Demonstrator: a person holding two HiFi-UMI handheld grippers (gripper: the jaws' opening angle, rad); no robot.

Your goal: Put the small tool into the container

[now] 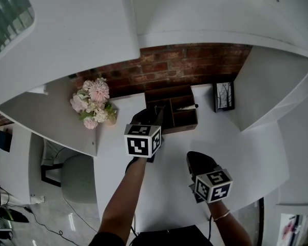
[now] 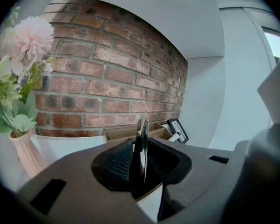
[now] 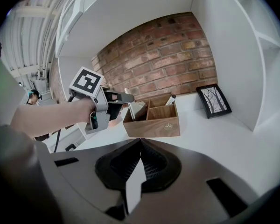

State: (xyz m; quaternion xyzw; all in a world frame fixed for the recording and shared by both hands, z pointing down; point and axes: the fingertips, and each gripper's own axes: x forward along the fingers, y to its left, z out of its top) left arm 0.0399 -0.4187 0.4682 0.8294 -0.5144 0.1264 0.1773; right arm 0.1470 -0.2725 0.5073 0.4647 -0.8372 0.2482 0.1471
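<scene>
My left gripper (image 1: 153,121) is shut on a thin flat metal tool (image 2: 144,139), which stands on edge between the pads. In the right gripper view the tool (image 3: 130,109) hangs from the left gripper (image 3: 123,97) over the left compartment of the wooden container (image 3: 154,121); its lower end dips behind the container's front wall. The container (image 1: 180,125) stands against the brick wall. My right gripper (image 1: 197,161) hovers over the table nearer to me, shut, with nothing between its jaws (image 3: 140,146).
A white pen (image 1: 187,107) lies in the container's back right compartment. A vase of pink flowers (image 1: 95,106) stands to the left and a framed picture (image 1: 224,96) to the right. White walls close in the right side. An office chair (image 1: 74,178) stands beyond the table's left edge.
</scene>
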